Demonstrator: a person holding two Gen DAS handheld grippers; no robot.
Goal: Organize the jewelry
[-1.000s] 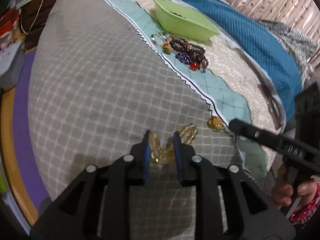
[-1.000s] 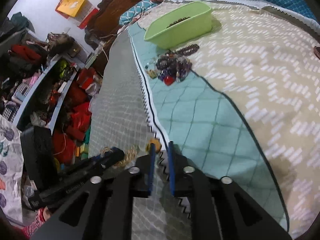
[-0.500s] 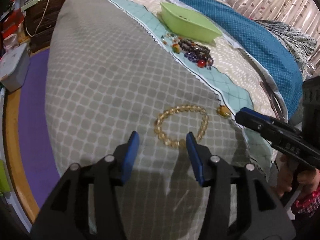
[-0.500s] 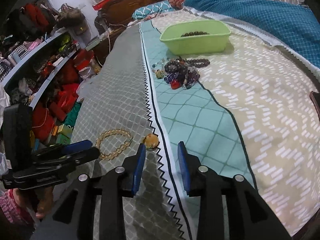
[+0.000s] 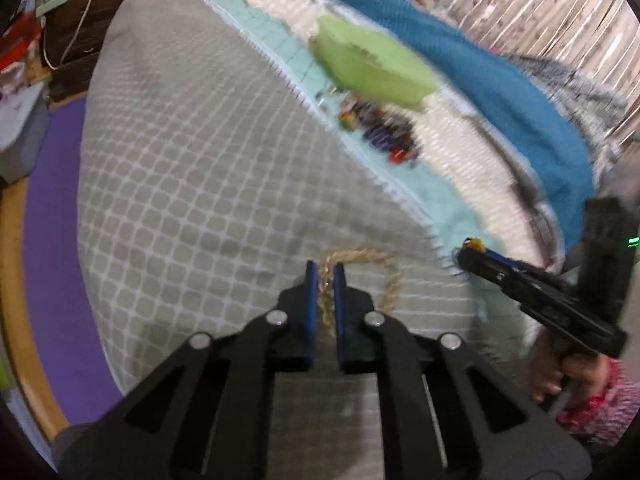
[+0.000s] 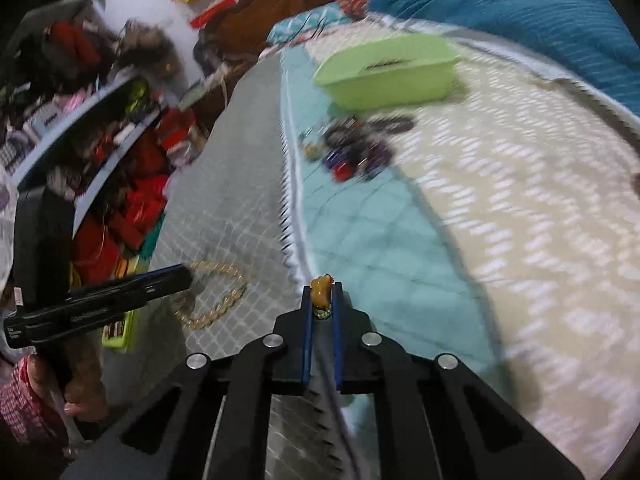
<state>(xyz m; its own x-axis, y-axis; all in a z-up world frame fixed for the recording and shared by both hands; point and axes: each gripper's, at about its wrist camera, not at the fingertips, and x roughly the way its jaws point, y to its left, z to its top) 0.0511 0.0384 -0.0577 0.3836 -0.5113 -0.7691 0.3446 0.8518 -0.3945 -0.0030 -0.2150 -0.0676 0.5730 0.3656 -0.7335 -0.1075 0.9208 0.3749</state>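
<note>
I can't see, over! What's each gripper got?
Left gripper shut on bracelet. Right gripper shut on amber pendant. Green bin beyond, path clear.

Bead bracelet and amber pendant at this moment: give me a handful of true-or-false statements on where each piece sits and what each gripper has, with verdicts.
1. The left gripper is closed on the yellow bead bracelet. True.
2. The right gripper is empty. False: an amber pendant is pinched between its fingers.
3. The green plastic tub stands on the bedspread beyond the pile of mixed bead jewelry. True.
4. The yellow bead bracelet already lies in the green plastic tub. False: it is on the grey patterned part of the bedspread, near the bed's edge, far from the tub.
5. The pile of mixed bead jewelry lies inside the tub. False: it lies on the bedspread beside the tub.
</note>
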